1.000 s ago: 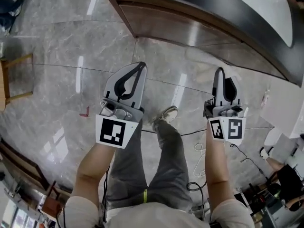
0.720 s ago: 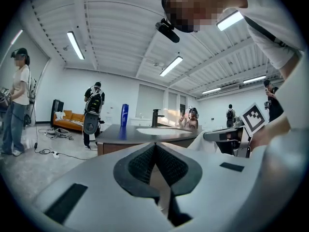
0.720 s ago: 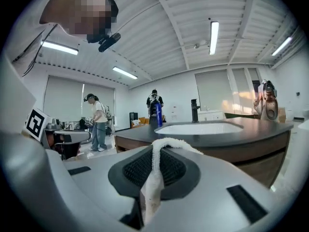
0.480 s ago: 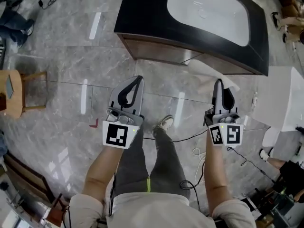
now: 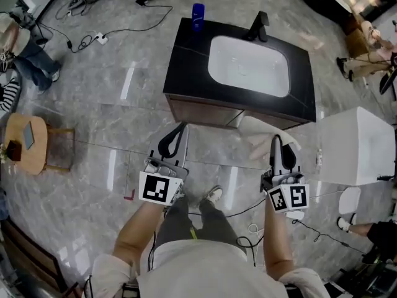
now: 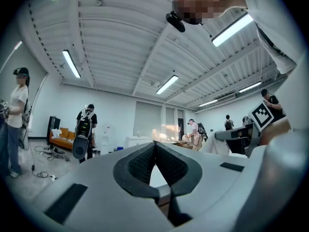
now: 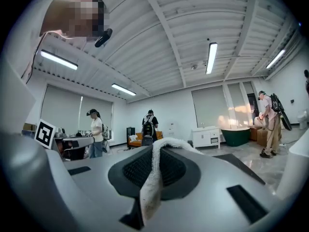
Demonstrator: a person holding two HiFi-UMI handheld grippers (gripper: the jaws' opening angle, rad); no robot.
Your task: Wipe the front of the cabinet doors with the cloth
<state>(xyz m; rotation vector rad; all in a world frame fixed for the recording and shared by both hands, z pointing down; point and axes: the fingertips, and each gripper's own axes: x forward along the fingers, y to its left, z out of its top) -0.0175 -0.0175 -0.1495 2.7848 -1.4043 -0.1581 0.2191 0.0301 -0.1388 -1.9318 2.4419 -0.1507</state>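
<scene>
A vanity cabinet with a black top and a white sink stands ahead of me; its brown door fronts (image 5: 201, 112) show as a narrow strip below the top. A white cloth (image 5: 257, 135) hangs from my right gripper (image 5: 275, 140), just in front of the cabinet's right side. In the right gripper view the jaws of the right gripper (image 7: 157, 146) are shut on the cloth (image 7: 152, 178). My left gripper (image 5: 182, 128) is held near the cabinet's left front. In the left gripper view the tips of that left gripper (image 6: 154, 144) meet with nothing between them.
A blue bottle (image 5: 198, 14) and a black tap (image 5: 260, 23) stand on the vanity top. A white box (image 5: 353, 144) sits to the right, and a round wooden stool (image 5: 28, 143) to the left. Cables (image 5: 260, 228) lie on the marble floor by my feet. Other people stand around the room.
The head view has pulled back and up, so the whole vanity top and sink now show. Both grippers stay held out ahead of me, and the cloth has come into view.
</scene>
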